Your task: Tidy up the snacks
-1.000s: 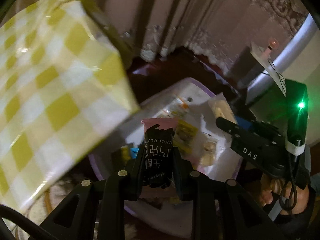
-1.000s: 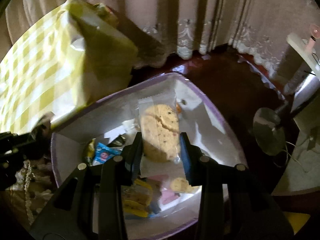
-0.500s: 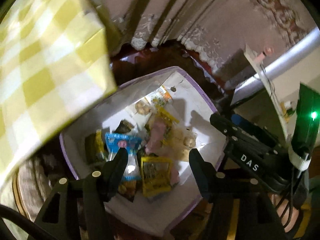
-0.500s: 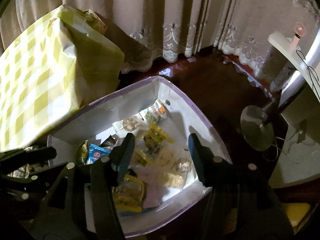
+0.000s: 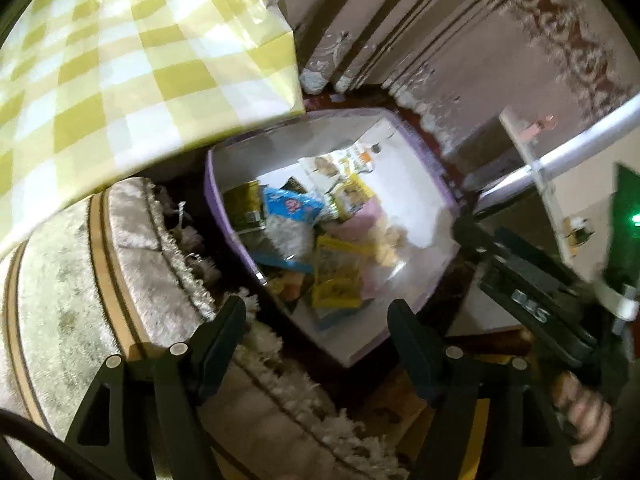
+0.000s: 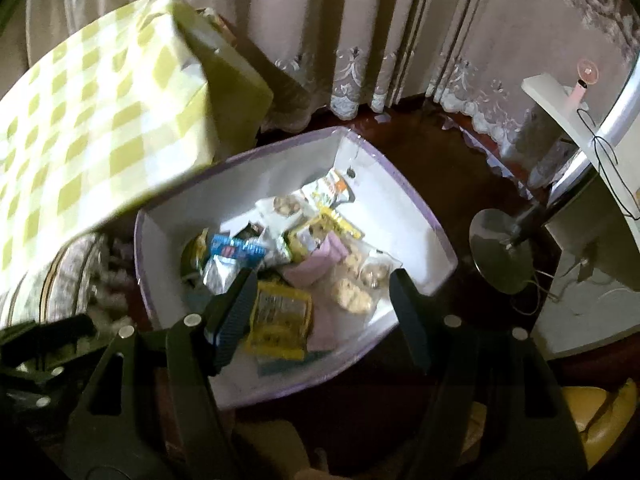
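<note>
Left gripper (image 5: pixel 316 320): I see its jaws spread wide, nothing between them, above the near corner of the box.
Right gripper (image 6: pixel 322 286): jaws apart too, empty, over the box.
Snacks (image 6: pixel 280 316): piled loose inside the purple-rimmed box (image 6: pixel 408 216).
Box position: on the dark floor, just beside the yellow-checked tablecloth (image 6: pixel 100 120).

A: Where does the box (image 6: pixel 404 216) sit in the right wrist view?

B: At the centre of the frame, with the snack packets (image 6: pixel 280 316) piled inside it.

A: And around it?

B: The table (image 6: pixel 100 120) fills the upper left, the curtain (image 6: pixel 360 40) runs along the top, and the stand base (image 6: pixel 500 256) lies at the right, beside the box.
</note>
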A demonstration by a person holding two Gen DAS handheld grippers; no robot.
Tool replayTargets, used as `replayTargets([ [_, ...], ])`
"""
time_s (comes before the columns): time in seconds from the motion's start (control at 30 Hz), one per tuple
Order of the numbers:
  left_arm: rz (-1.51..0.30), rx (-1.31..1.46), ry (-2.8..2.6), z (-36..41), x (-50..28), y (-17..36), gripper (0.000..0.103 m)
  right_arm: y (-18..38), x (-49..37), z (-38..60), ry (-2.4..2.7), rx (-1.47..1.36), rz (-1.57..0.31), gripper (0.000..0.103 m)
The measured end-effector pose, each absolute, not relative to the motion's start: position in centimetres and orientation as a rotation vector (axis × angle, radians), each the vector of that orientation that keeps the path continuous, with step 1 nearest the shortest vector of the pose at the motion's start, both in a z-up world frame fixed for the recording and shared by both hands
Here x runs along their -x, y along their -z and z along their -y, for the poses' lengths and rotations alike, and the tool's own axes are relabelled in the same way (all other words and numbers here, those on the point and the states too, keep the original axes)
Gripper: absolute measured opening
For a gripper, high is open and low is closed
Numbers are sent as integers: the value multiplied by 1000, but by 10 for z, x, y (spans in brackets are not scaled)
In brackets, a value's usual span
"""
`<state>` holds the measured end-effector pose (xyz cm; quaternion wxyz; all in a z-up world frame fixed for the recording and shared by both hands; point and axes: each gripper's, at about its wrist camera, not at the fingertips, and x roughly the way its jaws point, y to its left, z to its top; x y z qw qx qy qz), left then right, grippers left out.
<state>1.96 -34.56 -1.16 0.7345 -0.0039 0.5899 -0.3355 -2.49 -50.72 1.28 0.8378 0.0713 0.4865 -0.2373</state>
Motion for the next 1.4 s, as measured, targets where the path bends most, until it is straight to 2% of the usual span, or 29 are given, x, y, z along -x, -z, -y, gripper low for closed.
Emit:
replayTargets([
  [1.4,-1260,9,722,343,-18,13,74,-11,40,502,490,-143,-1020,71],
])
